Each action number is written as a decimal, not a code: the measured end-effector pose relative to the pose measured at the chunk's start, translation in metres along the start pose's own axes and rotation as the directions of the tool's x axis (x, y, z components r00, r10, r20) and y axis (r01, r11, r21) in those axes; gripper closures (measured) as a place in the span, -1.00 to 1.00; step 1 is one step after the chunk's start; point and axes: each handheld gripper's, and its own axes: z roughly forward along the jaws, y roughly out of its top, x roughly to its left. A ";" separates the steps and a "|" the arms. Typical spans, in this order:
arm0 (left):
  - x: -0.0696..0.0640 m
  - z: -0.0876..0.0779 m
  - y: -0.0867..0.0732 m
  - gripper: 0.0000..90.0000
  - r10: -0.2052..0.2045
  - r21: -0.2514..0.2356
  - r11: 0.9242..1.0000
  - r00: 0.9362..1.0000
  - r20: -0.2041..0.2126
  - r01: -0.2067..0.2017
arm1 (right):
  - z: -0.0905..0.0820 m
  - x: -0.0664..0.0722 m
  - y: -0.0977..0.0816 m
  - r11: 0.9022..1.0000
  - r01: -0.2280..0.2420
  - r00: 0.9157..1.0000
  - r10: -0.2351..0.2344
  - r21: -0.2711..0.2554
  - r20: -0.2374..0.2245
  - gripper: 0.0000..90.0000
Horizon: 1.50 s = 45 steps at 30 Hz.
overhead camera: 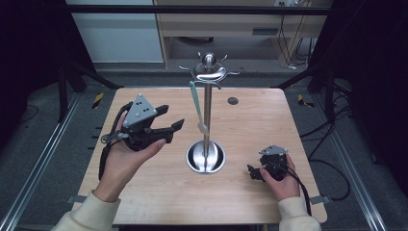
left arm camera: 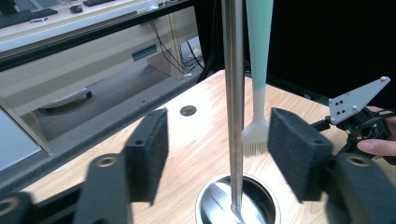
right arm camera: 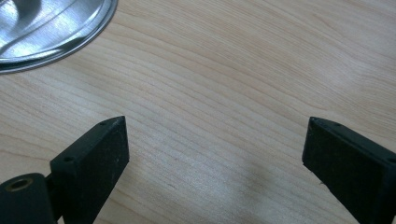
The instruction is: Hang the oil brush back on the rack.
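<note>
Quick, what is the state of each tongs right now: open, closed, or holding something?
Left tongs: open, holding nothing; the pole and the hanging brush show between the jaws, untouched.
Right tongs: open, holding nothing, over the table.

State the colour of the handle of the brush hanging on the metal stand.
Pale mint green on the brush, with a white bristle head; the left gripper view shows it best.

Lab: railed test table (overhead camera: 144, 202), trailing cables (overhead camera: 332, 159)
</note>
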 end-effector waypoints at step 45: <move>-0.030 -0.027 -0.093 -0.92 0.000 0.109 0.994 0.997 0.081 -0.009 | -0.001 0.001 -0.001 1.000 -0.008 1.000 0.008 0.000 0.004 -0.83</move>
